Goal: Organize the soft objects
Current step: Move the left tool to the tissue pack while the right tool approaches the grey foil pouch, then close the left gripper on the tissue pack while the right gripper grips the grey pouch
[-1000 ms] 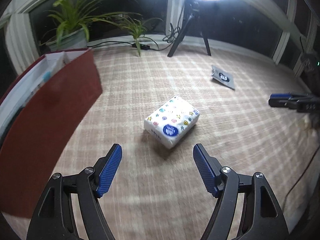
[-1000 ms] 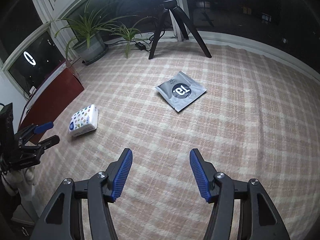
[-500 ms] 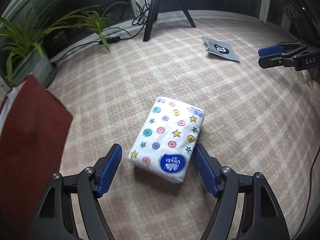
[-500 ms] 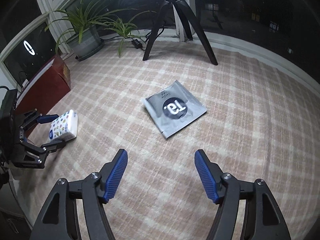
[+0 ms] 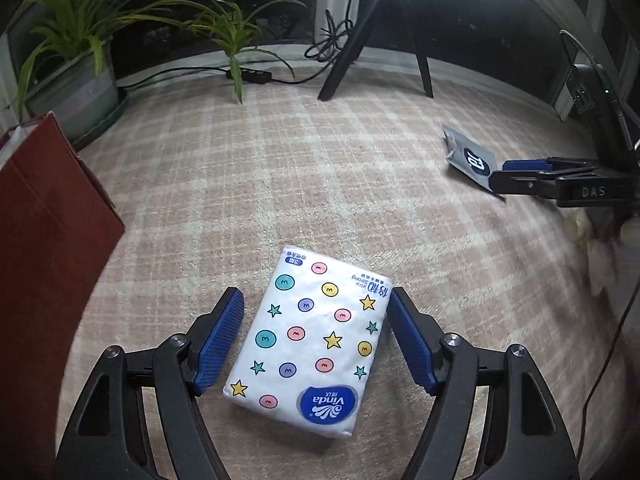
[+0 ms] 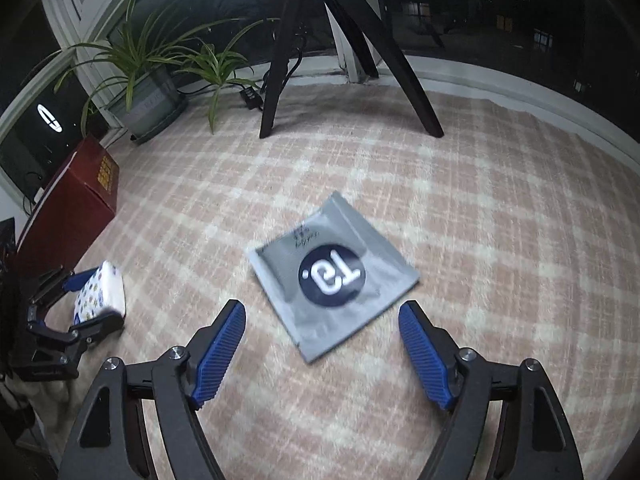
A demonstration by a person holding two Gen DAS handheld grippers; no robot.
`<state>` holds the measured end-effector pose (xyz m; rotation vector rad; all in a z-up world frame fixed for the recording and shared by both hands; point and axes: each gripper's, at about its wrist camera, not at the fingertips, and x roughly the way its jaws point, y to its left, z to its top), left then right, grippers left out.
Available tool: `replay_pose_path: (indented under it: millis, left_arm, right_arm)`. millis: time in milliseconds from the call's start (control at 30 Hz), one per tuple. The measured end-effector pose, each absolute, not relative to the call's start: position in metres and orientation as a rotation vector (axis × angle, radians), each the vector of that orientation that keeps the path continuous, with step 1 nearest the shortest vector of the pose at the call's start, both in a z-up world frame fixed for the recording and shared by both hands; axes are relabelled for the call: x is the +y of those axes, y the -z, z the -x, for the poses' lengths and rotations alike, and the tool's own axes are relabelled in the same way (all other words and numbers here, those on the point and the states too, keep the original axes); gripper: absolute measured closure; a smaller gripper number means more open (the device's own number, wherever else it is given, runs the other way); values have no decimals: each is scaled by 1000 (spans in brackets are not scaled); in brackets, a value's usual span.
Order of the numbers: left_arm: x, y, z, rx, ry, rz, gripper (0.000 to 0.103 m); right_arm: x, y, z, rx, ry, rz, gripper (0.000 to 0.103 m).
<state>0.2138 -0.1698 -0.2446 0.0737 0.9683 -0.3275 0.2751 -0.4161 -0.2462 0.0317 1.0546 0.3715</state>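
A white tissue pack [image 5: 312,336] with coloured dots and stars lies on the checked carpet. My left gripper [image 5: 314,300] is open and straddles it, one blue pad on each side, not pressing it. The pack and left gripper also show in the right wrist view [image 6: 100,292]. A flat grey pouch [image 6: 332,272] with a dark round logo lies just ahead of my right gripper [image 6: 322,314], which is open and empty. The pouch [image 5: 470,158] and the right gripper [image 5: 520,172] show at the right of the left wrist view.
A dark red box [image 5: 44,248] stands at the left, close to the tissue pack. Potted plants [image 5: 72,64], a power strip with cables [image 5: 256,76] and black tripod legs [image 6: 340,40] stand along the window wall.
My left gripper has moved forward so the tissue pack now lies between its pads. My right gripper has moved closer to the grey pouch.
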Motion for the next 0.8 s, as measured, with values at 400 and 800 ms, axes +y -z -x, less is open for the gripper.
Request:
replay_pose_path:
  millis: [400, 800]
  left_arm:
    - [-162, 243, -214, 955, 323, 14, 29]
    - [-164, 245, -208, 943, 320, -40, 29]
  right_arm:
    - [-429, 240, -336, 1100, -516, -91, 27]
    - [-403, 247, -295, 1091, -541, 11, 27]
